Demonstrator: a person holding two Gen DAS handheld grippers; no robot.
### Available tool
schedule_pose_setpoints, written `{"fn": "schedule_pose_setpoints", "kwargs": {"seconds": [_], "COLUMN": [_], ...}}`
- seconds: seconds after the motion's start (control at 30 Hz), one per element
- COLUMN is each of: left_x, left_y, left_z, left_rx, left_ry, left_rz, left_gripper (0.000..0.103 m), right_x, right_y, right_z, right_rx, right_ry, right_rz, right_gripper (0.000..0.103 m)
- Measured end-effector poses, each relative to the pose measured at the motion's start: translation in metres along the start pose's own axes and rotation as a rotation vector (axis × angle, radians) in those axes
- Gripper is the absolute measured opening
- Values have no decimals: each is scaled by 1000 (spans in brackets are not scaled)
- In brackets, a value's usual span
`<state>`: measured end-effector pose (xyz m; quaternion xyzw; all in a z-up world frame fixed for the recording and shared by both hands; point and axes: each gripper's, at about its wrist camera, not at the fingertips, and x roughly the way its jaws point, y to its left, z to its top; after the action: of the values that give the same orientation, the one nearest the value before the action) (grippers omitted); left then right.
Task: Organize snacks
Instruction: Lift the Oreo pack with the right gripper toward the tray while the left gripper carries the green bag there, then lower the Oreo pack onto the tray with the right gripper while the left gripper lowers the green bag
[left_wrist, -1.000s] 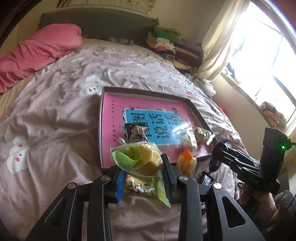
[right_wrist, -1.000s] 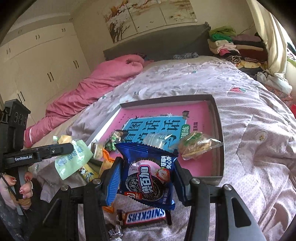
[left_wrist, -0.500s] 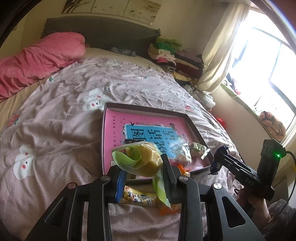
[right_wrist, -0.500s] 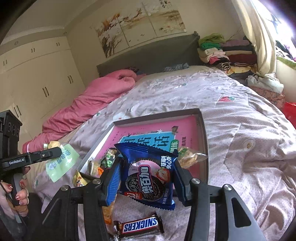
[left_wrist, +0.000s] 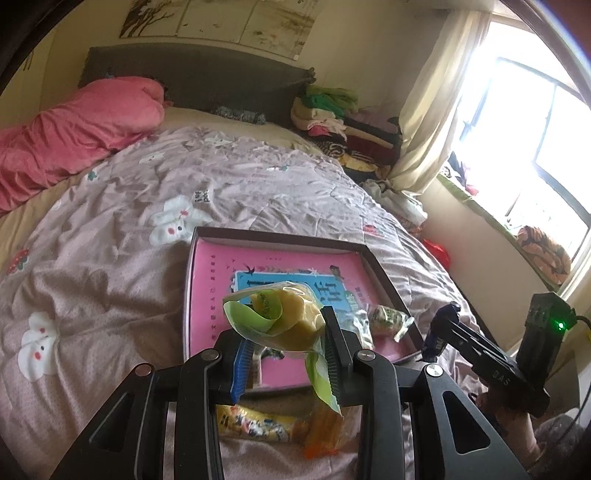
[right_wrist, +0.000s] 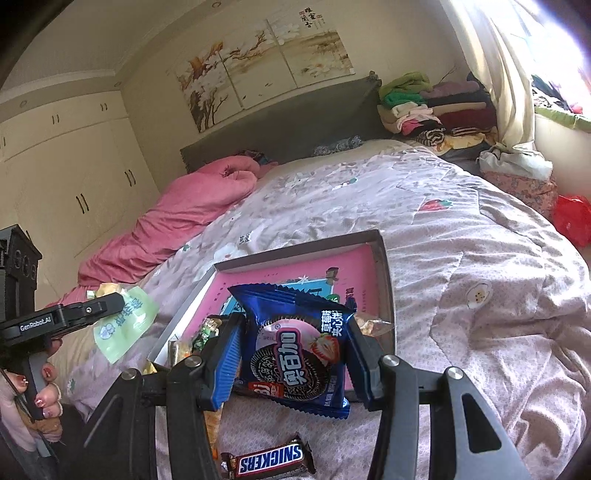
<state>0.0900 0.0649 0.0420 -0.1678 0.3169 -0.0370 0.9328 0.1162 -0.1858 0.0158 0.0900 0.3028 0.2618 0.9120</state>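
My left gripper (left_wrist: 284, 350) is shut on a green-and-clear snack packet (left_wrist: 284, 317) with a yellow cake inside, held above the near edge of a pink-lined tray (left_wrist: 210, 291). My right gripper (right_wrist: 293, 356) is shut on a blue Oreo packet (right_wrist: 295, 350), also lifted over the tray's (right_wrist: 384, 280) near edge. Small wrapped snacks (left_wrist: 388, 317) lie in the tray's near right corner. Loose on the quilt lie a yellow packet (left_wrist: 258, 424), an orange one (left_wrist: 325, 424) and a Snickers bar (right_wrist: 269, 461). Each gripper shows in the other's view, the right gripper (left_wrist: 443, 325) at the right and the left gripper (right_wrist: 110, 302) at the left.
The tray rests on a mauve quilt (left_wrist: 110, 258) on a bed. A pink duvet (left_wrist: 74, 129) lies along the far left, folded clothes (left_wrist: 332, 122) are stacked by the headboard. A window and curtain (left_wrist: 436, 92) are on the right. A hand (right_wrist: 40, 398) grips the left handle.
Both grippers have risen with their packets still held, and both views have tilted up, showing more of the room. The tray looks smaller and farther below.
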Motion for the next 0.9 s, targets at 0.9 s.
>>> {"fn": "schedule_pose_setpoints", "kwargs": {"seconds": [0.9], "left_x": [70], "left_y": [-7], "left_z": [-4], "left_rx": [13], "left_ry": [6], "left_rz": [26], "left_gripper": [35], "right_x": [6], "right_y": [-14], "right_z": [7], "right_rx": [48], "right_ry": [-50], "right_rz": [-84], "right_gripper": [51]}}
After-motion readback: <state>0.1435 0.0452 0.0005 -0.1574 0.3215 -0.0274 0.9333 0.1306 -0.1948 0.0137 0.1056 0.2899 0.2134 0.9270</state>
